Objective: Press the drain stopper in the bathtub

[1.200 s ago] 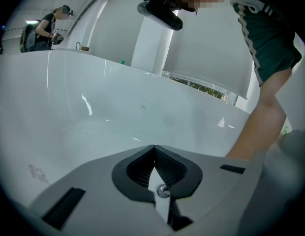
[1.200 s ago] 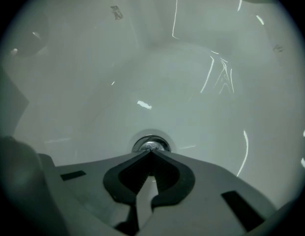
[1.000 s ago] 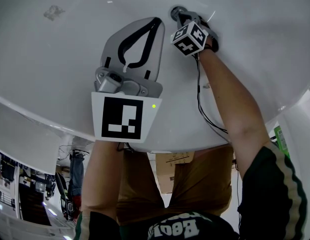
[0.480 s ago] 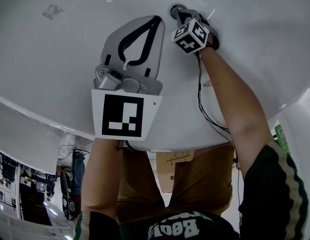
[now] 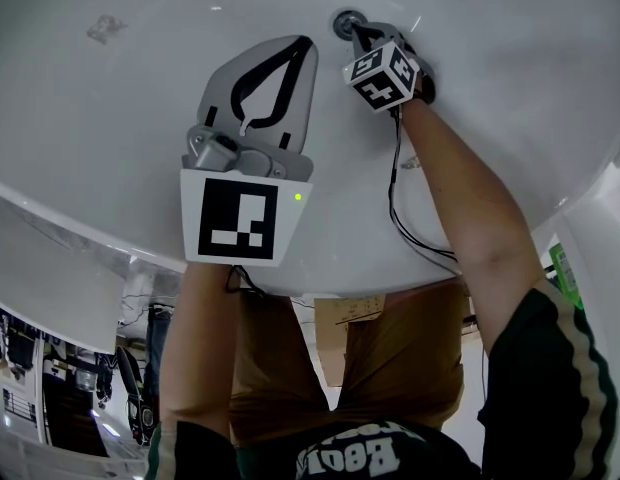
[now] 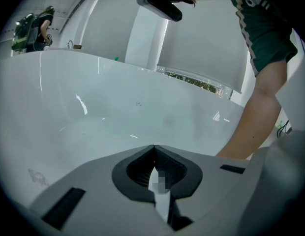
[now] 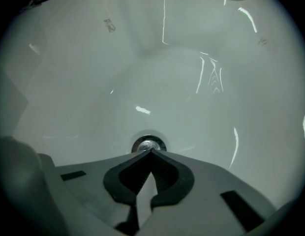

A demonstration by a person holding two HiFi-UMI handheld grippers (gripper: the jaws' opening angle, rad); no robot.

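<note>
Glossy bathtub [image 7: 93,82]; shiny metal drain stopper [image 7: 148,144]

Legible text: one item only. Pale block letters run across the chest of the person's dark shirt [image 5: 350,456]. They appear inverted and partly cut off at the frame edge. They seem to spell "BOOT", but the reading is uncertain.

Above the shirt, the square marker [image 5: 238,218] on the left gripper [image 5: 306,42] carries a black-and-white coded pattern only. The same applies to the marker cube [image 5: 382,74] on the right gripper [image 5: 356,30]. Neither bears letters or numbers.

No print is readable in either gripper view.
</note>
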